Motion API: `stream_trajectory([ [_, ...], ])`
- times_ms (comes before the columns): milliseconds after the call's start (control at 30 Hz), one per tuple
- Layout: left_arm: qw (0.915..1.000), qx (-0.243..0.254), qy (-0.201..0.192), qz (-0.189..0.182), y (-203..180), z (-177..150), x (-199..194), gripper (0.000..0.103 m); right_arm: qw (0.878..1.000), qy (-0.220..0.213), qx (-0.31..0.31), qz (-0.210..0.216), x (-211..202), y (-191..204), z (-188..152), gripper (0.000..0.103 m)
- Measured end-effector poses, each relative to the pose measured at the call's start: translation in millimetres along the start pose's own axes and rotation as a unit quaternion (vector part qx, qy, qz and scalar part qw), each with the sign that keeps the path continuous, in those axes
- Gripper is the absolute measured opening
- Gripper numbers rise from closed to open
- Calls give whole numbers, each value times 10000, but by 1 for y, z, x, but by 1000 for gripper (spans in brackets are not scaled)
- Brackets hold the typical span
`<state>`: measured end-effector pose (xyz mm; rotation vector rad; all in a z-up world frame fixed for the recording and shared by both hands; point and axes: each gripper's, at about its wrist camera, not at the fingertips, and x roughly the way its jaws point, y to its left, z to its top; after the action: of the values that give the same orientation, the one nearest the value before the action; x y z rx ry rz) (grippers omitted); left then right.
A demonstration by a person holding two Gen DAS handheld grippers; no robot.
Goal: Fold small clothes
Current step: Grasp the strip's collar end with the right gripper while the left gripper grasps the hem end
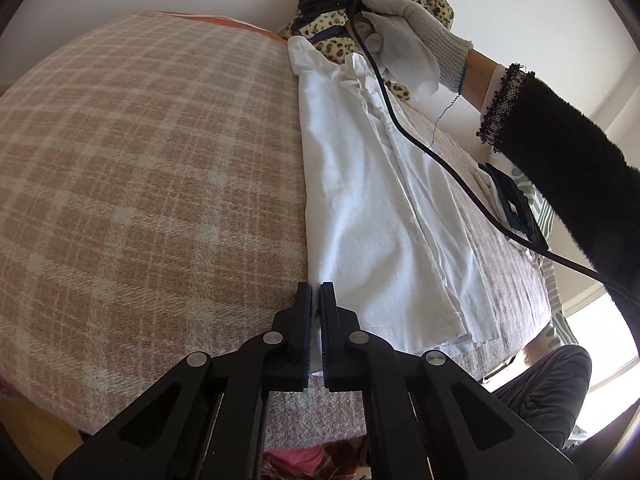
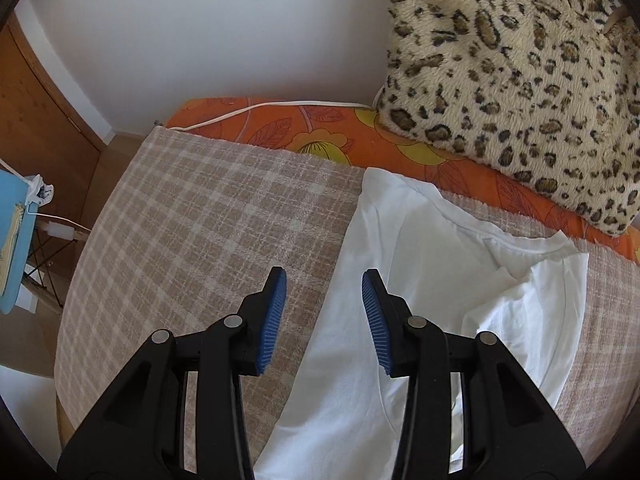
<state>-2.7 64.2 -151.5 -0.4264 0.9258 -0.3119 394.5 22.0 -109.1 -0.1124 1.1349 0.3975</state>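
Observation:
A white T-shirt point(image 1: 372, 208) lies folded lengthwise on a beige plaid blanket point(image 1: 152, 168). My left gripper point(image 1: 317, 292) is shut on the shirt's near bottom corner; white cloth shows between its pads. In the right wrist view the shirt's collar end point(image 2: 432, 264) lies below my right gripper point(image 2: 324, 280), which is open and empty, hovering over the shirt's left edge near the shoulder. In the left wrist view the right gripper point(image 1: 316, 20) is at the shirt's far end, held by a white-gloved hand point(image 1: 404, 36).
A leopard-print cushion point(image 2: 520, 72) lies on an orange floral sheet point(image 2: 320, 136) at the head of the bed. A black cable point(image 1: 440, 160) trails across the shirt. More folded clothes point(image 1: 508, 196) sit to the right. A blue table point(image 2: 12, 232) stands left of the bed.

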Motion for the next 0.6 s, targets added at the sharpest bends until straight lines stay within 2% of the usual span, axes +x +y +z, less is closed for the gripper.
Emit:
stream_trajectory([
  [167, 10000, 19, -19, -63, 3, 0, 1, 2, 9972, 230, -26, -710, 39, 3, 21, 42],
  [200, 10000, 20, -20, -79, 3, 0, 2, 2, 9969, 262, -24, -740, 44, 4, 22, 37],
  [233, 10000, 26, -22, -91, 4, 0, 1, 2, 9968, 304, -56, -738, 49, 5, 23, 9],
  [267, 9999, 33, -25, -97, 4, -1, 1, 2, 9965, 334, -100, -765, 54, 7, 23, 3],
  [367, 9999, 86, -39, -101, 8, -1, -2, 1, 9962, 157, -92, -857, 57, 9, 25, 2],
  [467, 9999, 42, -55, -140, 10, -4, -4, 1, 9975, 89, 290, -636, 57, 0, 32, 2],
  [533, 9999, 4, -55, -152, 10, -4, -5, 1, 9980, 15, 301, -562, 54, -3, 34, 2],
  [600, 9999, -30, -51, -154, 11, -4, -5, 1, 9991, 72, 328, -250, 49, -7, 37, 2],
])
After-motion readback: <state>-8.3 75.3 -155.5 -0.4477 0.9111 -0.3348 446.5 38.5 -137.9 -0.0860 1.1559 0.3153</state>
